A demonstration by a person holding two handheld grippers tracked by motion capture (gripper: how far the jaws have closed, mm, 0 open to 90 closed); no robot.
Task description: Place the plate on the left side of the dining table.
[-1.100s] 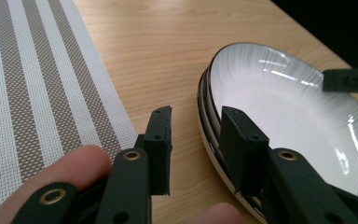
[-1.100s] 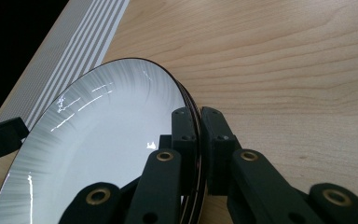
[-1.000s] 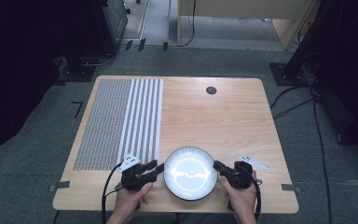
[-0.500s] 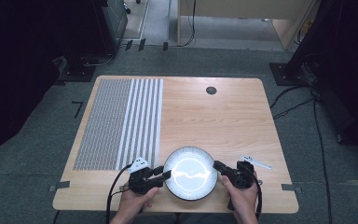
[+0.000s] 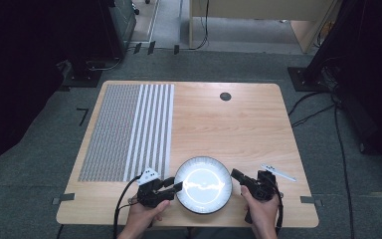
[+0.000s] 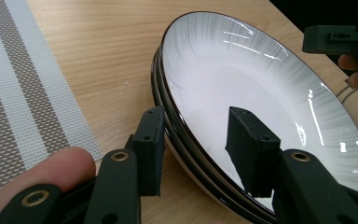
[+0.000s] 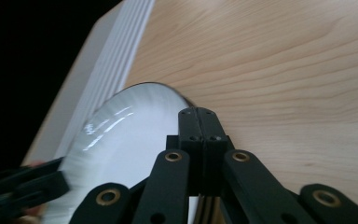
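1. Because the plate (image 5: 202,185) lies between both grippers, the next move turns on that line: it sits to the right of the left gripper (image 5: 171,187) and to the left of the right gripper (image 5: 235,175), near the table's (image 5: 238,124) front edge.
2. In the left gripper view, the left gripper's jaws stand apart astride the plate's near rim, one below and outside, one over the white well; whether the pads press cannot be told. It looks like a stack of two.
3. The plate is round, with no long axis.
4. The right gripper is clenched, jaws together with nothing between them, at the plate's opposite rim.
5. A striped mat (image 5: 127,130) lies beyond the left gripper.
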